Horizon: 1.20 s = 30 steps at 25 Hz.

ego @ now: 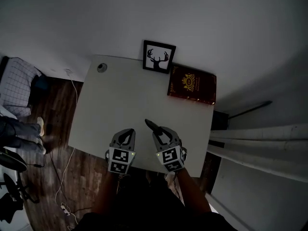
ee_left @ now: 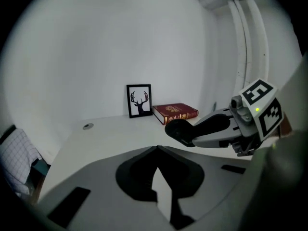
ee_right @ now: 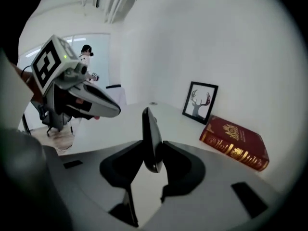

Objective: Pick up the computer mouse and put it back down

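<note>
White desk (ego: 120, 105) on wood floor (ego: 54, 110), right fingers (ee_right: 182, 169) clamping mouse (ee_right: 152, 138), left fingers (ee_left: 137, 174) closed.

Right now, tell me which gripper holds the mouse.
The right gripper: the black mouse stands on edge between its fingers. The left gripper is shut and empty.

**Smooth plastic, matt tabletop**

The mouse (ee_right: 151, 138) is smooth black plastic with a faint sheen. The tabletop (ego: 125, 105) looks pale, matt and even. At upper right, the book (ego: 191, 84) has a dark red leather-like cover with shiny gold print. The floor (ego: 55, 105) at left is brown wood.
</note>
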Each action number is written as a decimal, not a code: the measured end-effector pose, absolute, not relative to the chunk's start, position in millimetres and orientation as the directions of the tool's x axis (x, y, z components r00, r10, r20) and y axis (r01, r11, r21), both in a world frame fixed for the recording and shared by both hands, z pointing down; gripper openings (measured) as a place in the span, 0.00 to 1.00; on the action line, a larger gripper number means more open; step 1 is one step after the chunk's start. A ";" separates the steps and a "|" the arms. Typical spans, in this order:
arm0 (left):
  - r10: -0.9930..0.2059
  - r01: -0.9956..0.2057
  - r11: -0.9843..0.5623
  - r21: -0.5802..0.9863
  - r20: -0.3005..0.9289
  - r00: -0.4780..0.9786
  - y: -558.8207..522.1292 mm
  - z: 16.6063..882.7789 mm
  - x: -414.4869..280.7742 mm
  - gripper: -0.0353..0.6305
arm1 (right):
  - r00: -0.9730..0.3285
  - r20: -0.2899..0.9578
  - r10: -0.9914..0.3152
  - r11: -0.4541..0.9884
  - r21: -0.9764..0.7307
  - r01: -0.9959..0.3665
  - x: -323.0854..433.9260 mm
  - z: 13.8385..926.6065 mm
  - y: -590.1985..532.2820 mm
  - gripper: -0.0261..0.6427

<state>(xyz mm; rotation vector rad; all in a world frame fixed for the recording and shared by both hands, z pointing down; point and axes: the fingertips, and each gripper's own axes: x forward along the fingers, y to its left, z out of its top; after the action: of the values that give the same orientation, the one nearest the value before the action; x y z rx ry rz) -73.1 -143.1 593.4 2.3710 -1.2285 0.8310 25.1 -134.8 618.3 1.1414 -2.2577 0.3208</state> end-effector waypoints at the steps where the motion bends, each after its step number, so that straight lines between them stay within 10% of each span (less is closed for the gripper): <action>1: -0.637 -0.828 -0.560 0.030 0.624 0.453 -141.5 590.2 -69.5 0.05 | -0.470 0.571 -0.673 0.594 0.039 -0.804 25.7 610.2 -135.0 0.25; 30: -0.846 -0.907 -0.420 0.028 0.349 0.402 -92.5 496.5 -23.7 0.05 | -0.507 0.203 -0.838 0.526 0.051 -0.849 59.4 464.0 -78.7 0.25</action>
<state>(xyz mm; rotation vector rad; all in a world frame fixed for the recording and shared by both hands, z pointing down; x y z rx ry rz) -23.7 -92.5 496.5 2.4450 -1.5539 0.4179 59.4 -78.7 464.0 1.4353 -2.5627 0.0815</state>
